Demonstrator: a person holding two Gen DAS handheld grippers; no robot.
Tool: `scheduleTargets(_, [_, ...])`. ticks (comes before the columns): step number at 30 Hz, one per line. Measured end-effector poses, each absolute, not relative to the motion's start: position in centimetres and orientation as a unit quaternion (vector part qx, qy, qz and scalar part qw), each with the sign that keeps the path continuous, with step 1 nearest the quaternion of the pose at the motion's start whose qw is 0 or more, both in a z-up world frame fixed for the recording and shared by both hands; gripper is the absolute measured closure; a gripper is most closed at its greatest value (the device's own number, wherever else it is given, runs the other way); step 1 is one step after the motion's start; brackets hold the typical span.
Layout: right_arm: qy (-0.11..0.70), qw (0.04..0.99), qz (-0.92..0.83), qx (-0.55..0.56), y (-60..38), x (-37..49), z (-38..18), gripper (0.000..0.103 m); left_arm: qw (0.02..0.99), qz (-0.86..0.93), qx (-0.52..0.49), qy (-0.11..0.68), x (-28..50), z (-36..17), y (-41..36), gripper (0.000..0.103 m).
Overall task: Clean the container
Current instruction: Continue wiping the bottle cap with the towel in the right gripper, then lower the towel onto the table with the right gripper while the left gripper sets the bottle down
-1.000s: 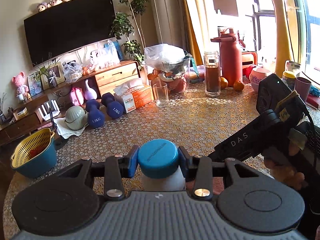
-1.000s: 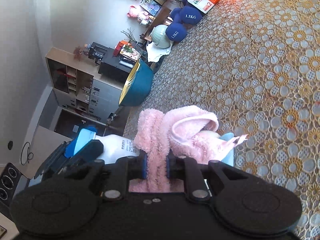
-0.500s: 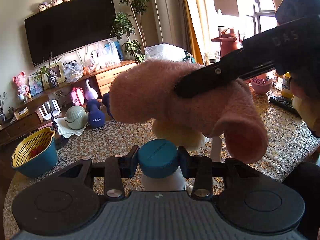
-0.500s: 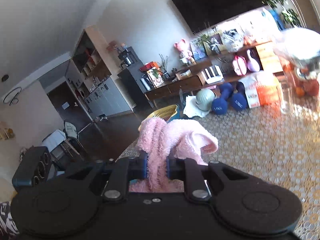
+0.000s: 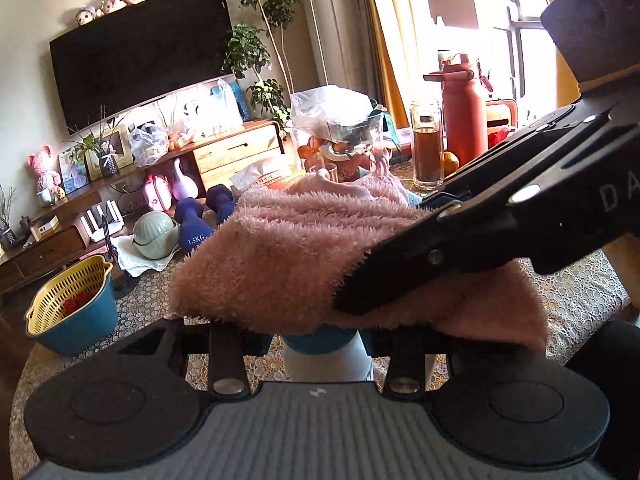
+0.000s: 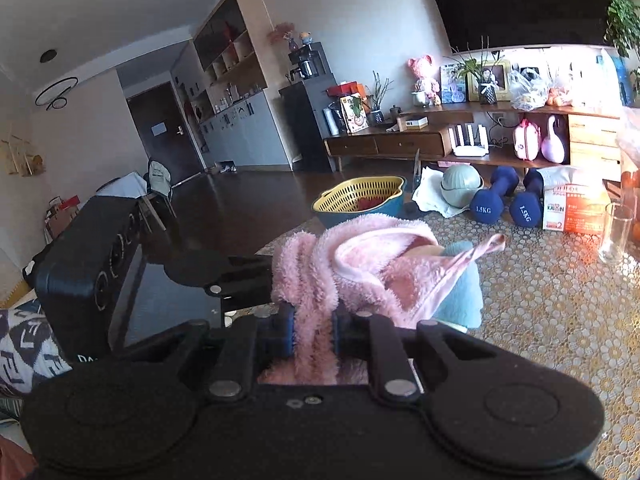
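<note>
A home living room. Beyond the fingers a large TV (image 5: 140,46) hangs over a low wooden cabinet (image 5: 240,148) with photo frames and plush toys. Dumbbells (image 6: 492,200) lie ahead by a lace-covered bench (image 6: 560,312), with a potted plant (image 5: 256,48), curtains (image 5: 384,40) and wall shelves (image 6: 228,52) farther off.

The pink cloth (image 5: 304,256) hides most of the bottle's blue cap (image 5: 320,342) and the left claw (image 5: 320,344) fingertips; the bottle's white body (image 5: 328,362) is cut off below.
</note>
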State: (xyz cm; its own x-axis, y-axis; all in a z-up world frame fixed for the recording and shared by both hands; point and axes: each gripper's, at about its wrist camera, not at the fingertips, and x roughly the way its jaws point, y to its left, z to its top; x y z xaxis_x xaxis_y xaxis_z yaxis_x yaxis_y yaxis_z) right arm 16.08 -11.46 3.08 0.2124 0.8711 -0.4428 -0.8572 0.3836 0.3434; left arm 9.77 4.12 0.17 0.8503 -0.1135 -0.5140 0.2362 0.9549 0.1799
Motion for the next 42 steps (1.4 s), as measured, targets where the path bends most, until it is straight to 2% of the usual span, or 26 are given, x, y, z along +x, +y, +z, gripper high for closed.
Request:
scheduleTargets(10, [0.314, 0.775, 0.545, 0.063, -12.4, 18.3, 2.2, 0.087, 0.955, -0.093, 0.116, 0.258, 9.9, 0.2, 4.2, 0.062])
scheduleTargets(16, [0.359, 0.762, 0.525, 0.120, -13.0, 21.1, 0.2, 0.086, 0.956, -0.095, 0.114, 0.253, 9.8, 0.0, 4.2, 0.062])
scheduleTargets(24, [0.432, 0.677, 0.507, 0.314, -15.7, 24.3, -6.2, 0.086, 0.957, -0.100, 0.098, 0.255, 9.9, -0.3, 4.6, 0.063])
scheduleTargets(31, [0.459, 0.623, 0.464, 0.431, -16.5, 24.8, -12.0, 0.085, 0.957, -0.102, 0.092, 0.255, 9.9, -0.4, 4.7, 0.063])
scheduleTargets(34, [0.473, 0.624, 0.450, 0.430, -16.3, 25.0, -13.3, 0.085, 0.957, -0.103, 0.091, 0.254, 9.9, -0.4, 4.8, 0.063])
scheduleTargets(39, [0.488, 0.655, 0.445, 0.367, -15.7, 24.3, -13.4, 0.086, 0.958, -0.101, 0.085, 0.256, 10.0, -0.5, 4.9, 0.063])
scheduleTargets(42, [0.470, 0.712, 0.454, 0.257, -14.4, 23.1, -11.3, 0.087, 0.958, -0.099, 0.085, 0.256, 10.0, -0.5, 4.9, 0.063])
